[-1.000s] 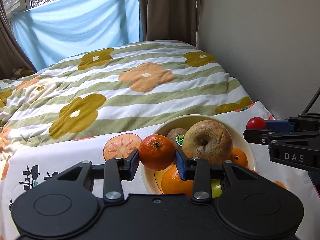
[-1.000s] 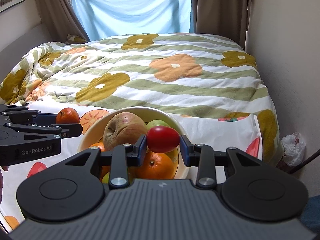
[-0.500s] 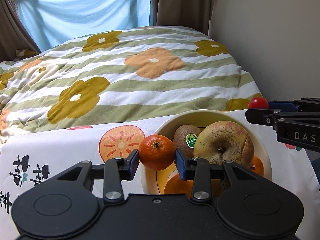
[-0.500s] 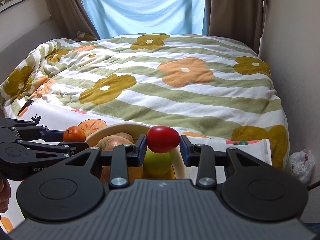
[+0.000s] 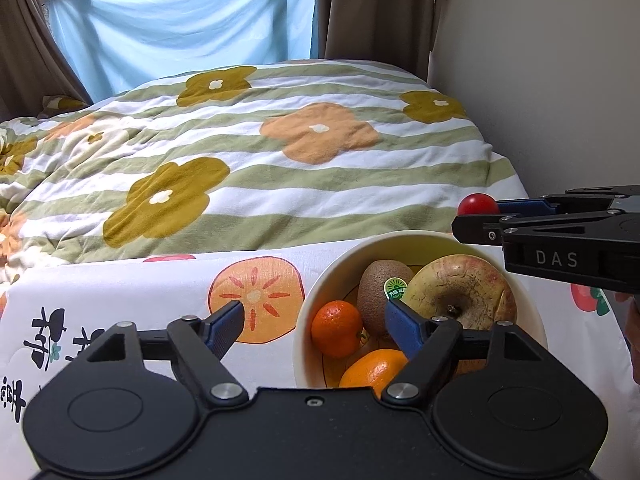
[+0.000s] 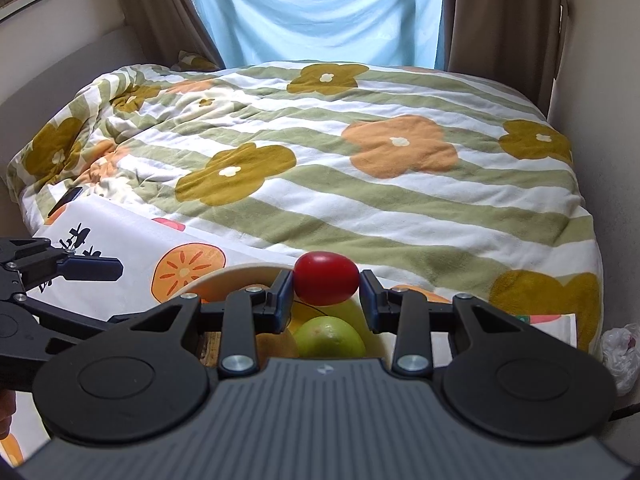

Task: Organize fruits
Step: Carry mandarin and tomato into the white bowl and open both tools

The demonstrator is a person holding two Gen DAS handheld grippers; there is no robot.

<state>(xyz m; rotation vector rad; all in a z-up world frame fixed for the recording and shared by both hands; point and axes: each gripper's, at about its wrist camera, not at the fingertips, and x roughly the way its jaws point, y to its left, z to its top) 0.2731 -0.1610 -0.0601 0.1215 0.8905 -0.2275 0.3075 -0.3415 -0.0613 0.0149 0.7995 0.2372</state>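
Bed [image 5: 280,168]; left tool [image 5: 312,326] just opened over bowl [image 5: 308,312], angled down.

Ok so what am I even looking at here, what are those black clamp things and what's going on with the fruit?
These are two hand-held grippers, each carried by a person, each with a camera looking forward along its fingers. One picture comes from the left gripper, the other from the right gripper. Below them a cream bowl sits on a fruit-print cloth laid over a flowered quilt. The left jaws have just been opening, and the small mandarin now lies in the bowl beside a kiwi, a big apple and an orange. The right gripper is clamped on a red tomato above the bowl.
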